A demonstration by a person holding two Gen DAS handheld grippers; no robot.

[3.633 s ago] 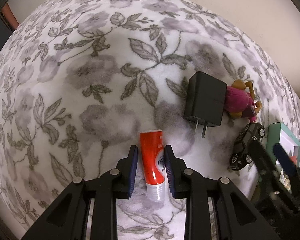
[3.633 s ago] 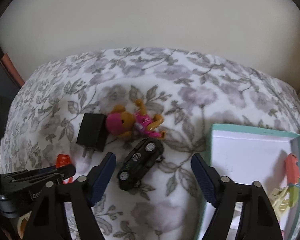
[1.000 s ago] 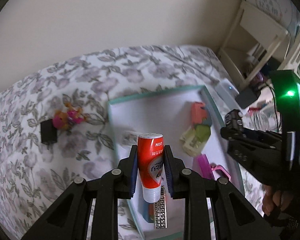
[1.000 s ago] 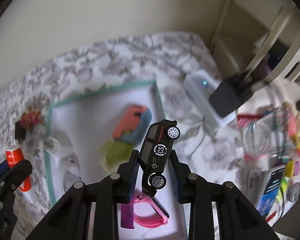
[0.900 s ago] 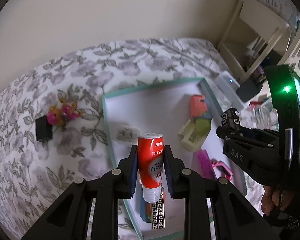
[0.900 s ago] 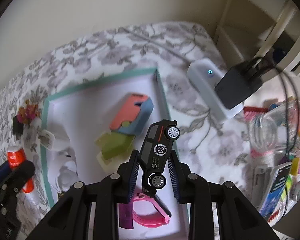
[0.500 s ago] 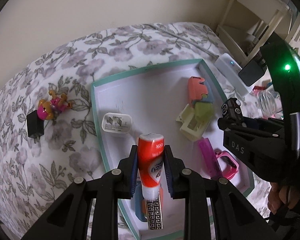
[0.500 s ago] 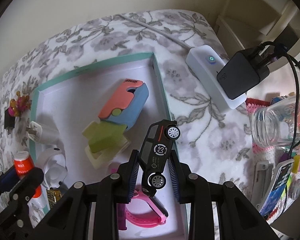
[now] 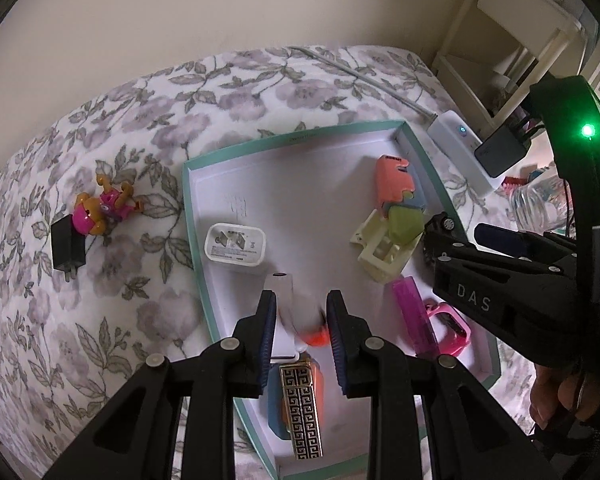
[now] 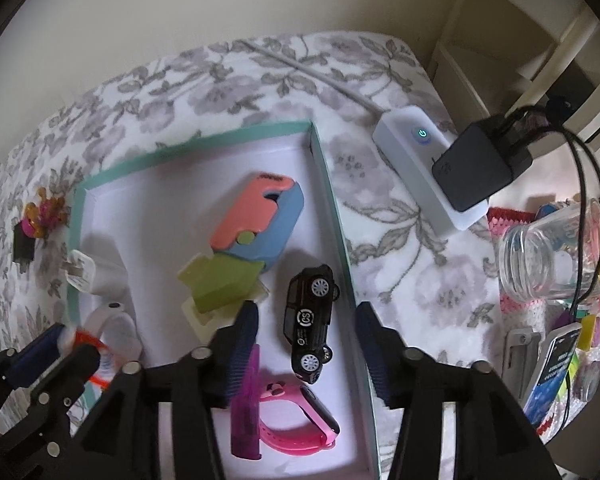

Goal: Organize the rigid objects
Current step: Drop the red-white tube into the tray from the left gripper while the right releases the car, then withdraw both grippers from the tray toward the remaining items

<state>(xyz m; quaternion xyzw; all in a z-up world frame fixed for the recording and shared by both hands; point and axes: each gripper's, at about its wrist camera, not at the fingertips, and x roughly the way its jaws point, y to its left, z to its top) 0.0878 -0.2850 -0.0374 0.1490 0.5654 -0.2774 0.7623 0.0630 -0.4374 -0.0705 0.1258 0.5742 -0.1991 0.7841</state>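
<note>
Over the teal-rimmed box (image 10: 332, 184) on the flowered bed (image 9: 100, 320), both grippers are letting their loads go. The right gripper (image 10: 306, 316) has its fingers spread wide, and the toy car (image 10: 310, 320) sits on its side on the box floor between them, hard by the right wall. The left gripper (image 9: 300, 320) is parted too; the red and white tube (image 9: 300, 320) shows only as a blur between its fingers, so it looks released, though whether it has settled I cannot tell. To finish well, each gripper should probably lift straight up so no finger clips what it dropped. The box is crowded: a white charger (image 9: 236, 244), a coral and blue case (image 10: 260, 220), a green and cream piece (image 10: 224, 284), a purple bar (image 10: 246, 404), a pink watch (image 10: 300, 416) and a gold patterned lighter (image 9: 302, 410). Still outside, well apart on the bed, lie a black plug (image 9: 66, 248) and a pink doll (image 9: 100, 210), touching each other. A power strip (image 10: 424, 168) and a jar (image 10: 548, 256) stand to the right.
</note>
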